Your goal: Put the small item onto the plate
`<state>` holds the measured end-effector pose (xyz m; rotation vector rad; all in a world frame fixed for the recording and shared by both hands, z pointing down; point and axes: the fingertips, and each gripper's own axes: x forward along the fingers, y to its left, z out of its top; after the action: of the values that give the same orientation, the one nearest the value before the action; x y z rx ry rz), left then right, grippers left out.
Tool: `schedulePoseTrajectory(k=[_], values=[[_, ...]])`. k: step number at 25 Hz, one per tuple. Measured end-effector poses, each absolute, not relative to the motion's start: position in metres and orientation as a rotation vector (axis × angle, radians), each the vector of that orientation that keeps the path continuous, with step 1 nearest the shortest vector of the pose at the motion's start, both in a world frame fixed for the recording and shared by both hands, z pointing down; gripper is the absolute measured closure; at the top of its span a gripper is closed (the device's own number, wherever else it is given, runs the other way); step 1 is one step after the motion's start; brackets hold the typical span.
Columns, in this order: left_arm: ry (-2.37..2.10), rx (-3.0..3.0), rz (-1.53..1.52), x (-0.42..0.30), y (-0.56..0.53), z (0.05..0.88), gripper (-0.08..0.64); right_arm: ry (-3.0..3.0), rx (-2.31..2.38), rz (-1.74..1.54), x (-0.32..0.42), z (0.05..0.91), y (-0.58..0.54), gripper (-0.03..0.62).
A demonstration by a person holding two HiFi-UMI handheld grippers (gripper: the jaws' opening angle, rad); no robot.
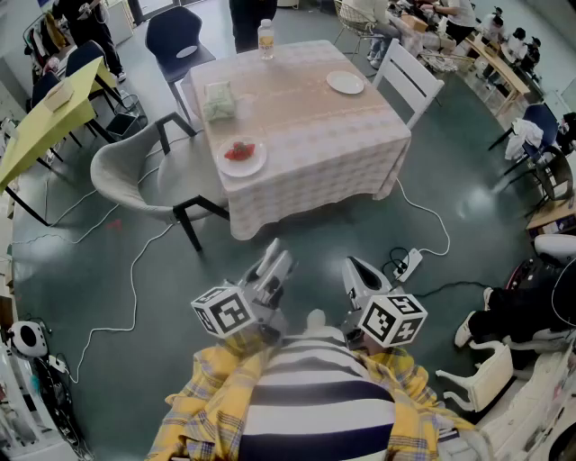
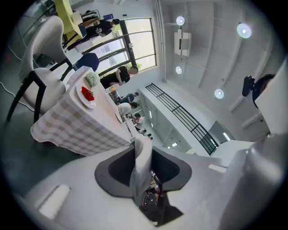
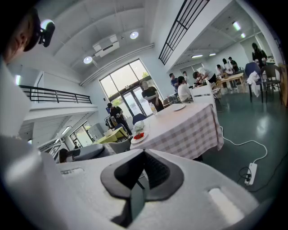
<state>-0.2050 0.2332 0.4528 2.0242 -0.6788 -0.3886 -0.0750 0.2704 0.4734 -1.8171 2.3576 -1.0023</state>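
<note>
Red small item (image 1: pixel 239 151) lies on round white plate (image 1: pixel 258 163) at near-left edge of table (image 1: pixel 315 126); its exact shape too small to tell. Checked cloth (image 1: pixel 306 194) drapes over the edges. Grey moulded chair (image 1: pixel 135 176) just left. Open floor (image 1: pixel 315 243) nearer, crossed by a cable (image 1: pixel 133 279). Left gripper (image 1: pixel 277 261) and right gripper (image 1: pixel 353 268) well apart from table, jaws closed, empty.

We can't make out what the red item (image 1: pixel 239 150) on the near plate (image 1: pixel 256 167) is: it's too small. The pale green bundle (image 1: pixel 219 99) behind it is no clearer. The top edge cuts off the person (image 1: pixel 252 20) standing past the table (image 1: pixel 315 135) above the legs. The bottle (image 1: pixel 265 39) label is unreadable.
</note>
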Motion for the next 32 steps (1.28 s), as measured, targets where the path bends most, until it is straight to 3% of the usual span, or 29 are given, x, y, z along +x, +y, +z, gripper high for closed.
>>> schedulePoseTrajectory(k=[32], values=[[-0.769,1.956,-0.441,-0.132,0.198,0.469,0.463,2.513,-1.650,-1.044,-0.018,0.485,0.235,0.595]])
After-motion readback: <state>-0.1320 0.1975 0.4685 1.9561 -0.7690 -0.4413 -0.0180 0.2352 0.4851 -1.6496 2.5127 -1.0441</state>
